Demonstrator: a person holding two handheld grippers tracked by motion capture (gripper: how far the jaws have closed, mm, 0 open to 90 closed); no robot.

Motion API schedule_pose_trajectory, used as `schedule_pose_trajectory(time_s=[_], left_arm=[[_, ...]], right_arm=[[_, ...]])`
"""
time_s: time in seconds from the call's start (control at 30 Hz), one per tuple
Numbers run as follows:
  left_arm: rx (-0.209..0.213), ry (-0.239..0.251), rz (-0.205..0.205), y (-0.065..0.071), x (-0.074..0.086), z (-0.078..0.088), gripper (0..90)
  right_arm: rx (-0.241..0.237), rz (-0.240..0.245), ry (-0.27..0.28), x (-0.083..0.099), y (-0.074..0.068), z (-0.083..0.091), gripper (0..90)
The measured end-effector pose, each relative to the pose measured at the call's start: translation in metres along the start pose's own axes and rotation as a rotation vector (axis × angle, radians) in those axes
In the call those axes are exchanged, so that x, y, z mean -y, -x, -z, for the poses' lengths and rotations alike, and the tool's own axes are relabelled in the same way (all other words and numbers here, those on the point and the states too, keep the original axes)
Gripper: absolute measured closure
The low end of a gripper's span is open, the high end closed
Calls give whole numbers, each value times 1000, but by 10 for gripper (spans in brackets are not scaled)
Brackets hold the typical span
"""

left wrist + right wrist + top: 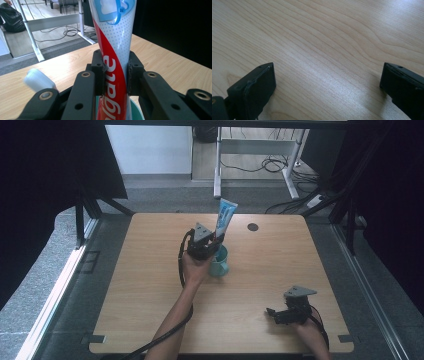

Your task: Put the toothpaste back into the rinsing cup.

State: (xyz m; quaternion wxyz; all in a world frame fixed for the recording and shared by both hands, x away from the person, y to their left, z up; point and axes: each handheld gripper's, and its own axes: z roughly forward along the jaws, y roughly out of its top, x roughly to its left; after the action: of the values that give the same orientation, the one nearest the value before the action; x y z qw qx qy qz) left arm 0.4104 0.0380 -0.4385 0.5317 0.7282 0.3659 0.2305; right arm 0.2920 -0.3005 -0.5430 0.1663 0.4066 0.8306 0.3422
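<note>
A red, white and blue toothpaste tube (pixel 225 219) stands upright over a teal cup (pixel 220 262) near the table's middle. My left gripper (pixel 216 241) is shut on the tube's lower body. In the left gripper view both pads press the tube (pixel 113 62) from either side, its lower end drops into the cup (pixel 136 112), and a white ribbed cap-like piece (pixel 38 80) shows at the left. My right gripper (pixel 274 314) rests low at the table's front right. Its jaws stand wide open over bare wood (pixel 324 50), nothing between them.
The wooden table (pixel 150 285) has a round dark grommet (pixel 252 227) near its far edge. Behind it are a white desk frame (pixel 218 165) and loose cables (pixel 272 165) on the floor. Dark curtains hang on both sides.
</note>
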Motion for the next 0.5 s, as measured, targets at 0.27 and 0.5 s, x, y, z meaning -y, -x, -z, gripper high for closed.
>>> schedule_pose_trajectory(time_s=[0.27, 0.5], left_arm=[[-11, -16, -12, 4, 11, -6, 736], [-10, -36, -2, 5, 23, -8, 734]], right_arm=[[0, -1, 0, 0, 0, 0, 0], [0, 1, -1, 0, 0, 0, 0]])
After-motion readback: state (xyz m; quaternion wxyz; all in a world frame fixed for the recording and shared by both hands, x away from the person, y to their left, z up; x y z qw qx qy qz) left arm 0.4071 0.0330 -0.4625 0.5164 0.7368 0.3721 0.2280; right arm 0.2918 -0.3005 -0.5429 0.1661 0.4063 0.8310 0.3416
